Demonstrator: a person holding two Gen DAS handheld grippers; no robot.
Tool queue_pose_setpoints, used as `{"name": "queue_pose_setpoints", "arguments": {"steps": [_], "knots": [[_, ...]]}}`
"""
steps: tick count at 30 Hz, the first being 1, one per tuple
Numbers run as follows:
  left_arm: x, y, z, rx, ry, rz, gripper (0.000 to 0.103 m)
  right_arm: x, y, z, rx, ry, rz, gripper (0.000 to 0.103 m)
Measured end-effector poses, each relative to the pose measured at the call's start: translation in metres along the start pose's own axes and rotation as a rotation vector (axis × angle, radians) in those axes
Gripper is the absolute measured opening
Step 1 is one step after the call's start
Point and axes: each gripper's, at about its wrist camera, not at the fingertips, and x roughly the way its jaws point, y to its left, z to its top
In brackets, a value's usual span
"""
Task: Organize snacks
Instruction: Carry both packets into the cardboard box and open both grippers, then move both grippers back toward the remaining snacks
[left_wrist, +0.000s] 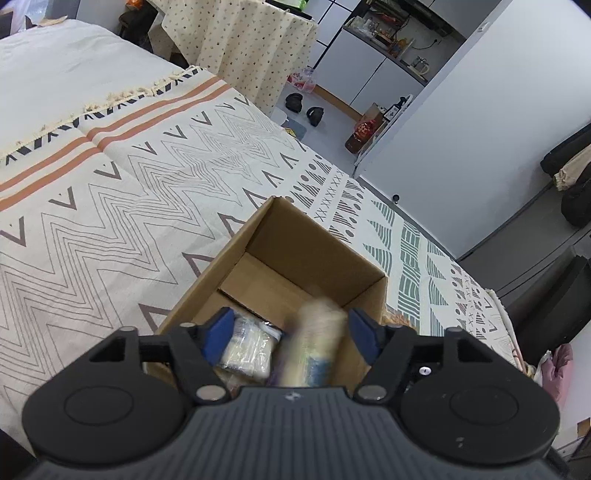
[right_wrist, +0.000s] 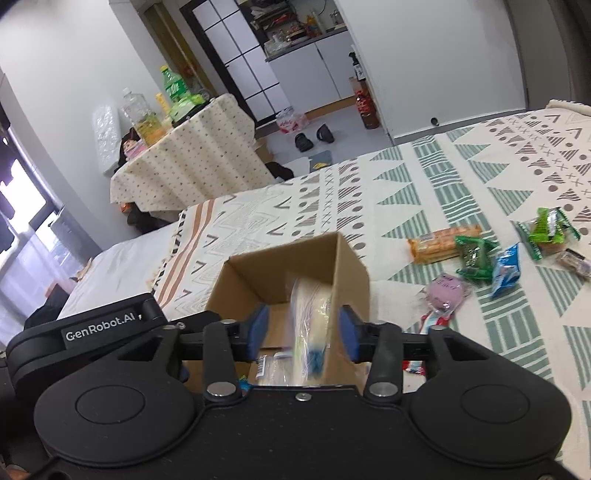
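Brown cardboard, the open box sits low in the middle of both views, on the patterned blanket. A few clear-wrapped packets already lie on its floor, so the sorting looks partly done. A blurred pale packet is in the air between the right gripper's wide-apart jaws, seemingly dropping in; none touches it. The left gripper hangs over the box too, jaws spread, gripping nothing. At centre right of the right wrist view, several loose snacks remain on the blanket beside the box: orange crackers, green, blue and pink packets.
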Motion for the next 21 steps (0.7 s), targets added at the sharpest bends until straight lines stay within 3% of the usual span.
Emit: {"name": "queue_pose_setpoints", "arguments": {"steps": [21], "knots": [[-0.006,-0.057,-0.033,0.161,-0.010,-0.066,0.090,-0.059,-0.080,-0.002,0.063,-0.036,-0.147,0.063]]}}
